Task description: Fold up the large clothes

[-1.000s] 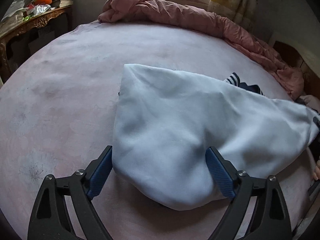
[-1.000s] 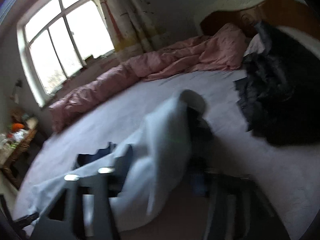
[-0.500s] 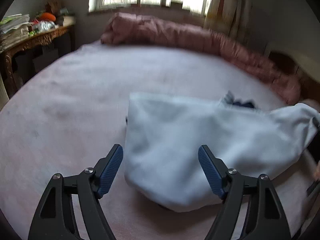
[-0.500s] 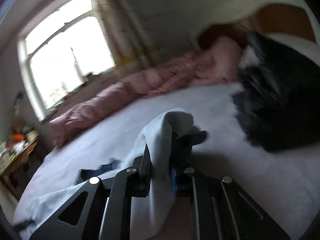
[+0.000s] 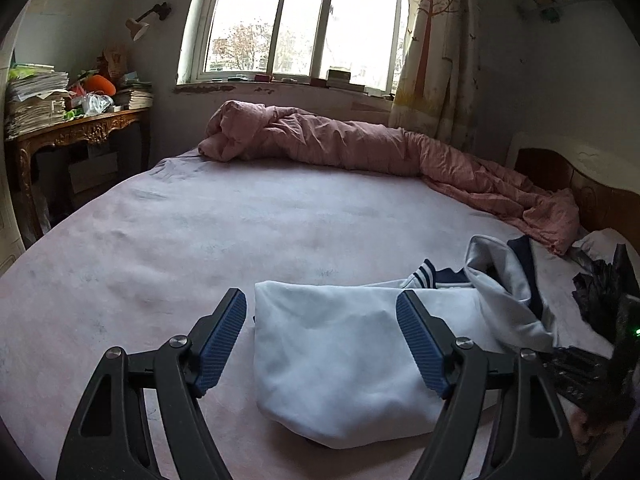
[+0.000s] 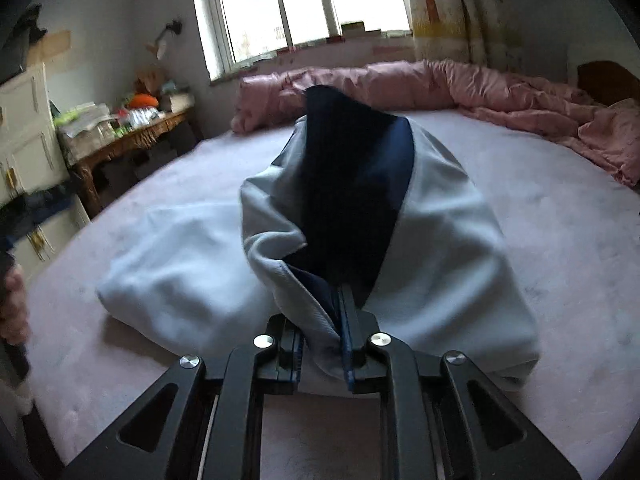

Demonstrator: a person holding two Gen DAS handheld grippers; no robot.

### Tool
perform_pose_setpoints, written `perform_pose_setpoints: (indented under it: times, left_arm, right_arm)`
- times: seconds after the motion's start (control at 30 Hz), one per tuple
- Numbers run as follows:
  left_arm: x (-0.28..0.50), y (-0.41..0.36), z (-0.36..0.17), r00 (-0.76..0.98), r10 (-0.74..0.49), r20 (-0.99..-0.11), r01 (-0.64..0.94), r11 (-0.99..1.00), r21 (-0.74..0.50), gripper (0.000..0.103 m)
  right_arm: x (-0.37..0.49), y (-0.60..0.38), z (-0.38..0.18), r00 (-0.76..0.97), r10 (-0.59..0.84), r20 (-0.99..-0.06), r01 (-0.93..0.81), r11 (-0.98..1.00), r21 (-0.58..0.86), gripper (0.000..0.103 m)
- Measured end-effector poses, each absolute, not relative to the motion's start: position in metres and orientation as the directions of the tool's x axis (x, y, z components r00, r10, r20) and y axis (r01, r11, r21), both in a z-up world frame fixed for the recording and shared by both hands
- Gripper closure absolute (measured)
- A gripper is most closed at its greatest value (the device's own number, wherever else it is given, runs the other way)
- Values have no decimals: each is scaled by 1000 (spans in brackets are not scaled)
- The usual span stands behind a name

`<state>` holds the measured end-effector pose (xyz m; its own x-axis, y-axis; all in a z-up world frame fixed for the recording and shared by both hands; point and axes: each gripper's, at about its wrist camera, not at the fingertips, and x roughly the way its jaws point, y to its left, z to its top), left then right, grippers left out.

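The white garment point(image 5: 352, 360) is lying on the pink bed sheet point(image 5: 240, 232), bunched toward the 5 o'clock part of the left wrist view, with a striped navy trim point(image 5: 426, 276) showing at its far edge. It is sitting on the open middle of the bed, probably because that is the only broad flat surface for folding; the pink quilt point(image 5: 360, 148) is lying rolled along the 12 o'clock edge under the window point(image 5: 304, 20), out of the working area, and dark clothing point(image 5: 600, 296) is lying at 3 o'clock. The right gripper point(image 6: 322, 356) is pinching a gathered edge of the garment, white cloth and navy lining point(image 6: 352, 200) together, its jaws nearly closed with the fabric pressed between the pads; the cloth is rising from that grip in a raised fold, so in my judgement this end is being carried over the rest to make a fold. The left gripper point(image 5: 320, 344) is hanging above the near end of the garment with its jaws standing wide apart and narrowing slightly in the last second, the blue pads point(image 5: 222, 340) touching no cloth.
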<state>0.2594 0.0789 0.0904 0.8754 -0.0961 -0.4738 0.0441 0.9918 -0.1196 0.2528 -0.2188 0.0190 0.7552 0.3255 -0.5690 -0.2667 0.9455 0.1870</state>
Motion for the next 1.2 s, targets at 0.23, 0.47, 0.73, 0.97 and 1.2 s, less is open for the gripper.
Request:
perform_pose_setpoints:
  times: [0.23,0.47,0.73,0.97,1.2]
  left_arm:
    - [266,67,81,864,-88,-495,52,995,-86,26]
    - [262,54,80,876,-90,-475,80,996,-42,26]
    - [259,39,77,872,-121,-474,129,992,-16,26]
    - [262,34,76,874,-118,-471,122,992,-22,25]
    - [264,30,68,844,-205,-495,173,979,-111,26]
  right_arm:
    - [243,-208,24,731,346,-589,-360,928,98,59]
    - [224,-217,46,802,380,-461,-356,924,142,41]
    - [244,-271,53,883,78,-463,-49,996,73,30]
    - [274,-251,22,786,89,-612,-92,995,28,12]
    - [269,-245,19,782,98,-615,-129,992,-7,11]
